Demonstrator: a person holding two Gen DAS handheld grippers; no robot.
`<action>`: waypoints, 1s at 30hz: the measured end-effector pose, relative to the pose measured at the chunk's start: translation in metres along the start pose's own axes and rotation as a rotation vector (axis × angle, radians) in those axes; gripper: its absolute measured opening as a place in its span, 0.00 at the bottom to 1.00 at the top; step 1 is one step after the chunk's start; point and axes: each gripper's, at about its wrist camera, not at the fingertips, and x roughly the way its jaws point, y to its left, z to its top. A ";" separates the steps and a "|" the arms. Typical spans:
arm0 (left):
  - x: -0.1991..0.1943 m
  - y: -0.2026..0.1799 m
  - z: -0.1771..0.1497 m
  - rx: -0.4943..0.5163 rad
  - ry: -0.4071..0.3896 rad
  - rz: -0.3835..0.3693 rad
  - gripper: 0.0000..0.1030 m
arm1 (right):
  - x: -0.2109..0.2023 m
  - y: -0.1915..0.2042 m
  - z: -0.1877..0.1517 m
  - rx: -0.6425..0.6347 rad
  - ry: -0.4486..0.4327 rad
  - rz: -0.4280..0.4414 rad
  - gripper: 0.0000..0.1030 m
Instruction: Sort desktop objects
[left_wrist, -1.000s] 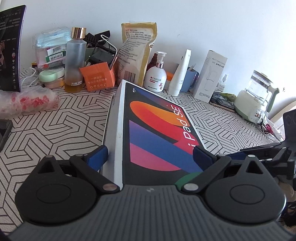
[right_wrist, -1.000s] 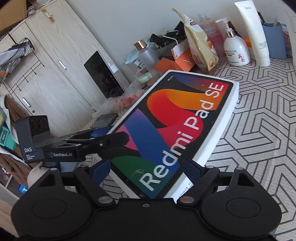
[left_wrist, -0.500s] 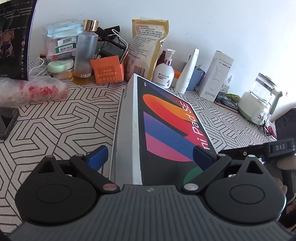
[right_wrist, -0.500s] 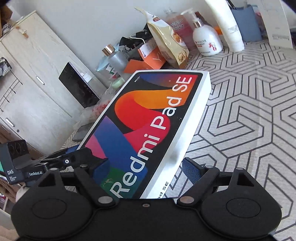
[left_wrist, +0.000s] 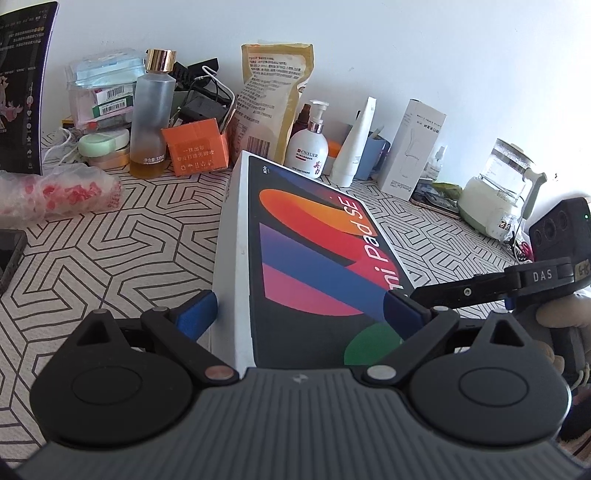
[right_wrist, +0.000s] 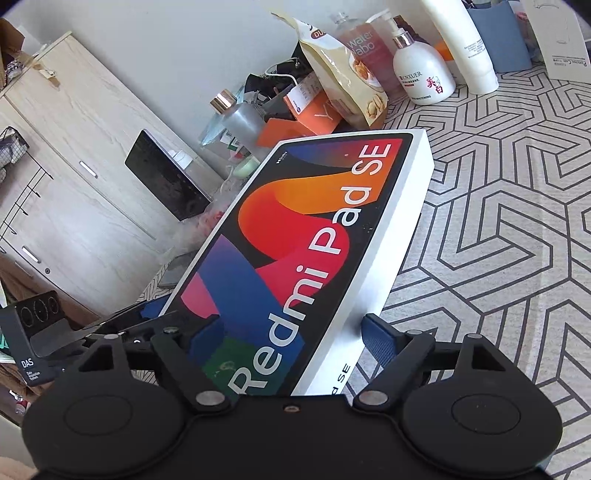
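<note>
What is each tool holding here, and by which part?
Both the left tool and right tool clamp the tablet box across its near end.

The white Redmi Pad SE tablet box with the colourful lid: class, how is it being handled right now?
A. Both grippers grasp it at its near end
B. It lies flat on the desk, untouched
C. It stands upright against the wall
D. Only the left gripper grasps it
A: the left gripper and the right gripper each straddle the near end of the white Redmi Pad SE tablet box, fingers on either side.
</note>
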 end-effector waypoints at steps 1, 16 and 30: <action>-0.001 0.001 0.000 0.000 -0.004 -0.002 0.94 | -0.001 0.001 0.000 0.002 -0.005 0.003 0.84; 0.003 0.006 0.000 -0.013 0.004 0.011 0.94 | -0.011 0.008 0.002 0.018 -0.073 0.050 0.84; 0.008 0.017 -0.001 -0.070 0.042 0.029 0.95 | -0.008 0.010 -0.004 0.005 -0.082 0.021 0.83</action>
